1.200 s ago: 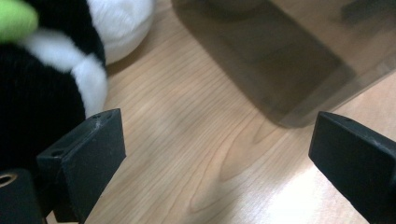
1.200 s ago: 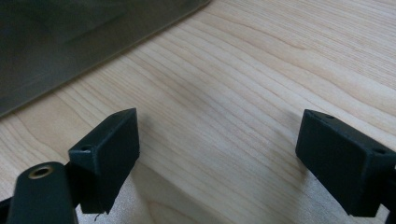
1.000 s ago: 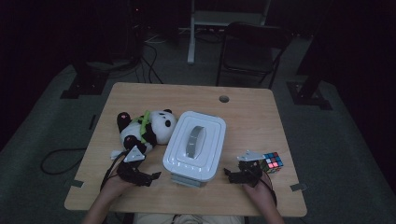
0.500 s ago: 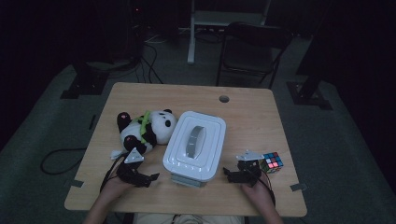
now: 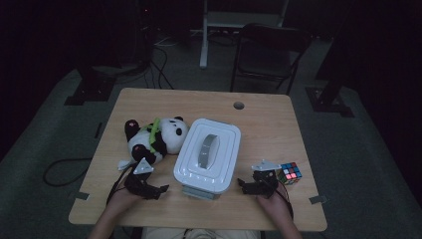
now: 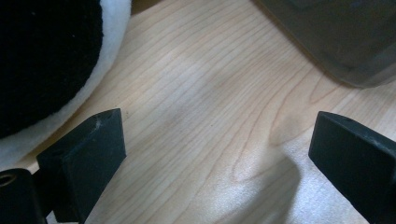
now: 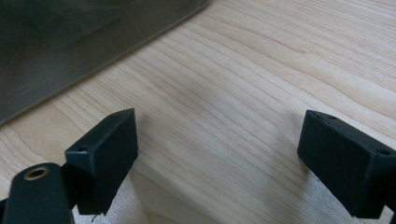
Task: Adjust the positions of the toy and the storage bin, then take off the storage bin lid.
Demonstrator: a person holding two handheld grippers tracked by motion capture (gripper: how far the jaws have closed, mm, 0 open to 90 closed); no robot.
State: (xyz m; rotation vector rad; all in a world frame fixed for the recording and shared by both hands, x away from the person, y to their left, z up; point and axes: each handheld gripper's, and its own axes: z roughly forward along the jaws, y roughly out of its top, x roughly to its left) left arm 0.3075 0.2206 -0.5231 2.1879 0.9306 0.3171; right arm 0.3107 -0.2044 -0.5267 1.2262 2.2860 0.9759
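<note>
So basically nothing's really started yet as far as I can tell. Going left to right: the left hand-held gripper (image 5: 160, 189) sits low on the wooden surface (image 5: 268, 129), jaws spread wide with nothing between them, just bare wood in its own view. The stuffed panda (image 5: 152, 139) lies just ahead and to the left of it, close enough that its black and white fur fills the corner of the left gripper view (image 6: 51, 60), but not touching the jaws. To that gripper's right is the white lidded box (image 5: 208, 155), lid on, grey handle on top, sitting between the two grippers. The right hand-held gripper (image 5: 242, 185) is near the box's front right corner, jaws also wide apart and empty, with the box's wall (image 7: 84, 46) just ahead on its left. Past it on the right sits a puzzle cube (image 5: 290, 172), untouched. My guess is the box is what they're going for, one gripper on each side, so the grab, lift or lid removal is all still to do.
</note>
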